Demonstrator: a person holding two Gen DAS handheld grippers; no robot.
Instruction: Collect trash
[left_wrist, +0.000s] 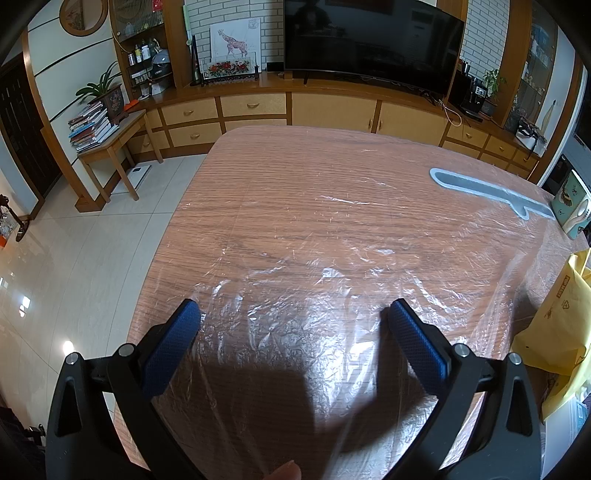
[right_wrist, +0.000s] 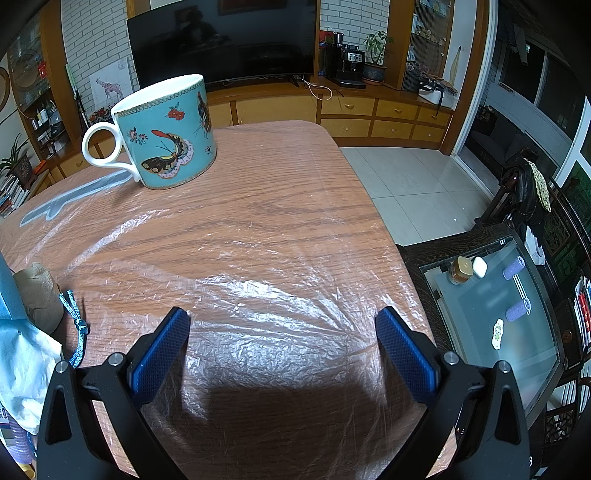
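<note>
My left gripper (left_wrist: 291, 312) is open above the wooden table (left_wrist: 295, 192), which lies under a crinkled clear plastic sheet; nothing is between its blue pads. A yellow paper bag (left_wrist: 561, 325) sits at the table's right edge. My right gripper (right_wrist: 282, 319) is also open and empty over the same table (right_wrist: 258, 206). At the left edge of the right wrist view lie a crumpled brown paper wad (right_wrist: 40, 295), white crumpled tissue (right_wrist: 22, 376) and a blue braided cord (right_wrist: 75, 328), partly cut off by the frame.
A teal butterfly mug (right_wrist: 170, 136) stands far left on the table, seen too at the right edge as the mug (left_wrist: 572, 206). A grey flat knife-shaped piece (left_wrist: 487, 192) lies under the plastic. A glass side table (right_wrist: 495, 325) stands right of the table. Tiled floor (left_wrist: 74, 258) lies left.
</note>
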